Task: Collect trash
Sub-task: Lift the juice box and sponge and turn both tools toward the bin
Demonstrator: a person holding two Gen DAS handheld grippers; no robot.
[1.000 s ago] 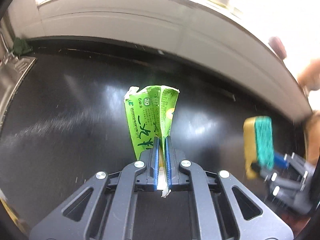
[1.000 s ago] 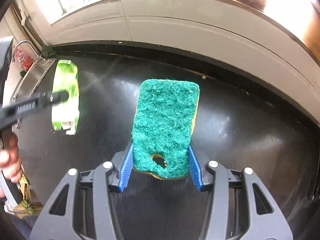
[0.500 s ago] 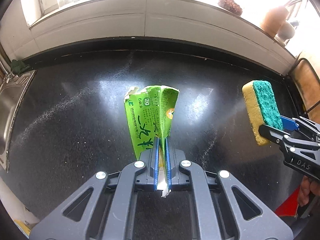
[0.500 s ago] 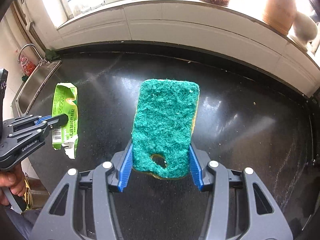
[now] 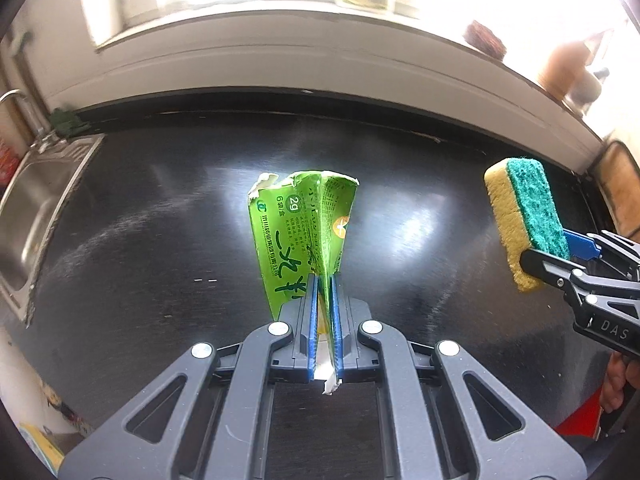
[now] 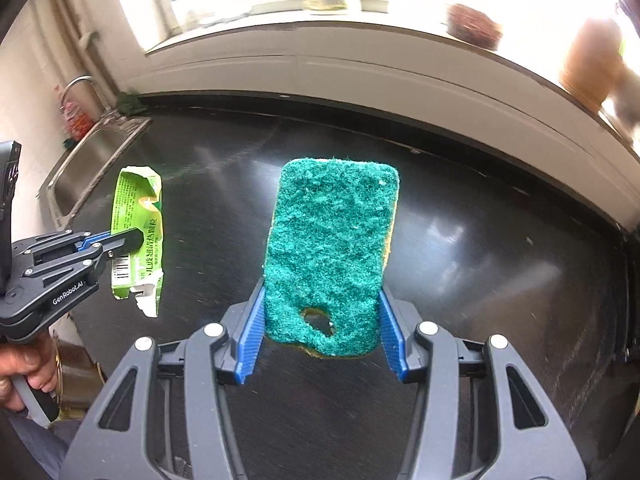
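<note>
Pinching the torn, flattened green paper carton (image 5: 304,236) near its lower end, the left tool (image 5: 324,312) was clamped shut on something light, limp and probably crushable, while the right tool (image 6: 320,332) squeezed a soft green-and-yellow scouring sponge (image 6: 332,256) by its sides above the glossy black bench (image 5: 140,220).

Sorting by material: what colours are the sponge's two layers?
Sponge: green scouring layer on yellow foam, clearest in the left wrist view.

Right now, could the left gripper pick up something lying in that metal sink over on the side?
Probably not as it is. The left gripper is shut on the green carton, so its jaws are taken. The way to the sink across the black counter looks free, but the carton would have to go first.
</note>
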